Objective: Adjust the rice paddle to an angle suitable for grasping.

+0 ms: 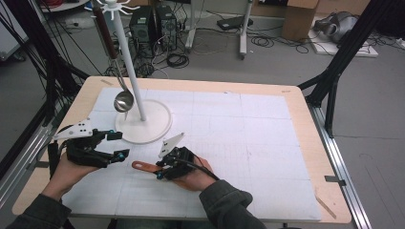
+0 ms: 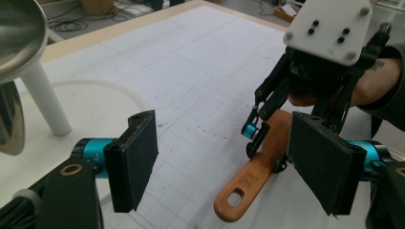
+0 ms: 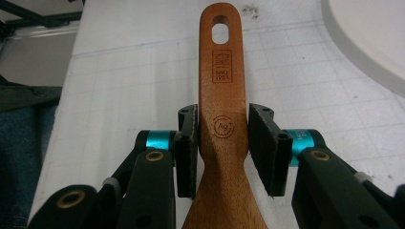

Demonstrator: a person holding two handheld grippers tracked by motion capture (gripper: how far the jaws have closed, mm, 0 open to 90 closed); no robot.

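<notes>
A wooden spatula (image 1: 143,167) lies low over the white mat (image 1: 267,143), its handle with a hanging hole pointing left. My right gripper (image 1: 162,171) is shut on that handle; in the right gripper view both pads press the sides of the spatula (image 3: 222,86) just below the stamped logo, with the right gripper (image 3: 223,138) centred on it. My left gripper (image 1: 119,144) stands open and empty to the left, jaws facing the spatula's handle end. In the left gripper view the left gripper (image 2: 228,157) frames the spatula (image 2: 248,179) and the right gripper (image 2: 267,143) beyond.
A white utensil stand (image 1: 143,125) with a round base and tall pole stands at the mat's back left. A steel ladle (image 1: 123,100) hangs from it, its bowl (image 2: 14,33) close above my left gripper. The wooden table edge (image 1: 305,95) borders the mat.
</notes>
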